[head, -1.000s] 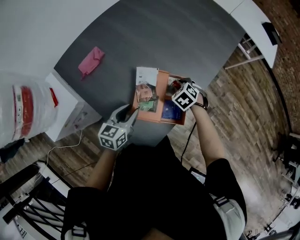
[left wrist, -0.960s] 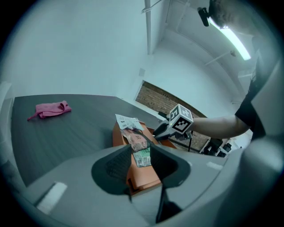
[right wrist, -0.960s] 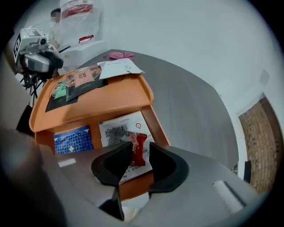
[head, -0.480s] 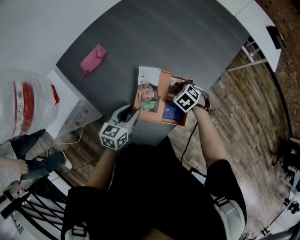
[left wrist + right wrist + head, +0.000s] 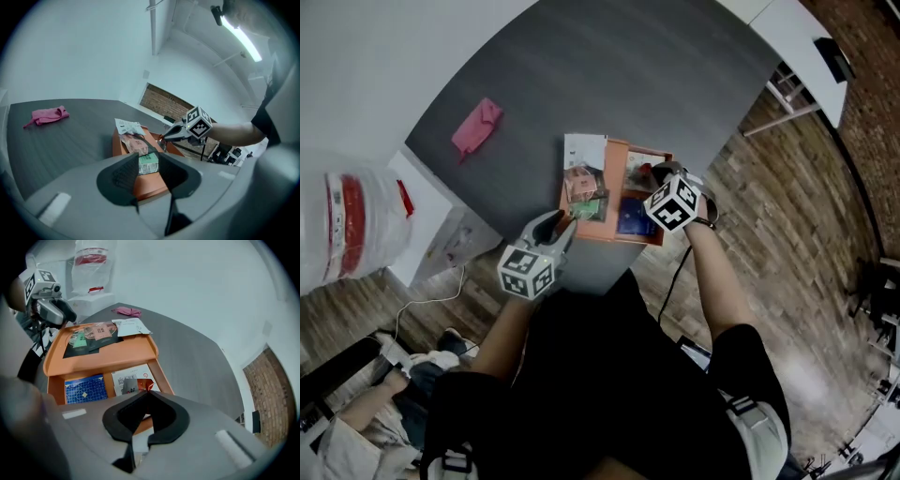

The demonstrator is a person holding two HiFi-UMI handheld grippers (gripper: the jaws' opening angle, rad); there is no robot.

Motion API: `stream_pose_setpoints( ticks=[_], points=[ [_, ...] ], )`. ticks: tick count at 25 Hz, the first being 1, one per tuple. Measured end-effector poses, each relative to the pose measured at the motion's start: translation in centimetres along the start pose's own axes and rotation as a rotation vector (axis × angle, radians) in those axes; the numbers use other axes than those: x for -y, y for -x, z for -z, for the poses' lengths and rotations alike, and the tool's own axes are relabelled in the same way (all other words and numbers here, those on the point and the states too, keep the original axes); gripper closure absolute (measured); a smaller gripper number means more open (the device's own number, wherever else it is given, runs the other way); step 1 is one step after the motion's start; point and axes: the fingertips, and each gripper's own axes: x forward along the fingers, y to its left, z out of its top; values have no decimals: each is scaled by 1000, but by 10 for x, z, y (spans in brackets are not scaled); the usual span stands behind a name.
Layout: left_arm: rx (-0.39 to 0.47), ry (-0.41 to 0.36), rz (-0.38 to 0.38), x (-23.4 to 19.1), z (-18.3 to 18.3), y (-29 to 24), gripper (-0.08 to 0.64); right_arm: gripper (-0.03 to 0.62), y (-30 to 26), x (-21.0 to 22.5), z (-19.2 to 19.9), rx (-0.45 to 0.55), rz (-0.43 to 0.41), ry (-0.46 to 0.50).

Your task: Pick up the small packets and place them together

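Observation:
An orange tray (image 5: 614, 236) holds small packets: pink (image 5: 579, 183) and green (image 5: 591, 208) ones on its left part, a blue one (image 5: 630, 217) and a white labelled one (image 5: 124, 377) in the right compartments. A white packet (image 5: 584, 148) lies at the tray's far edge. My right gripper (image 5: 149, 392) is down in the right compartment. Its jaws are pinched on a small red-and-silver packet (image 5: 142, 384). My left gripper (image 5: 147, 171) hovers open just short of the tray's near edge, in line with the green packet (image 5: 148, 164) but apart from it.
The tray sits near the front edge of a dark grey table (image 5: 656, 75). A pink cloth (image 5: 475, 127) lies far left on it. A clear bag with a red band (image 5: 352, 220) stands on a white unit to the left. A person's legs (image 5: 384, 412) show at bottom left.
My right gripper has settled lower over the tray's right compartment. The left gripper has stayed put. The person at the bottom left has shifted.

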Motion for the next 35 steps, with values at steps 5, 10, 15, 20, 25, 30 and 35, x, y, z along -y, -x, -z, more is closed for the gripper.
stream_pose_setpoints(
  ticks=[5, 10, 15, 20, 25, 30, 35],
  points=[
    [-3, -20, 21, 4, -1, -1, 430, 583, 24, 6, -8, 56, 55, -20],
    [3, -35, 39, 7, -2, 0, 430, 583, 49, 9, -21, 120, 83, -55],
    [9, -40, 44, 9, 0, 5, 431, 583, 71, -1, -43, 227, 22, -149],
    [13, -40, 43, 9, 4, 13, 430, 583, 77, -20, -60, 271, -29, -190],
    [9, -38, 31, 5, 11, 24, 431, 583, 74, -55, -72, 283, -85, -169],
    [15, -31, 18, -1, 17, 38, 431, 583, 66, -84, -81, 278, -137, -152],
    [17, -21, 4, -7, 24, 52, 431, 582, 60, -102, -86, 276, -170, -159]
  ],
)
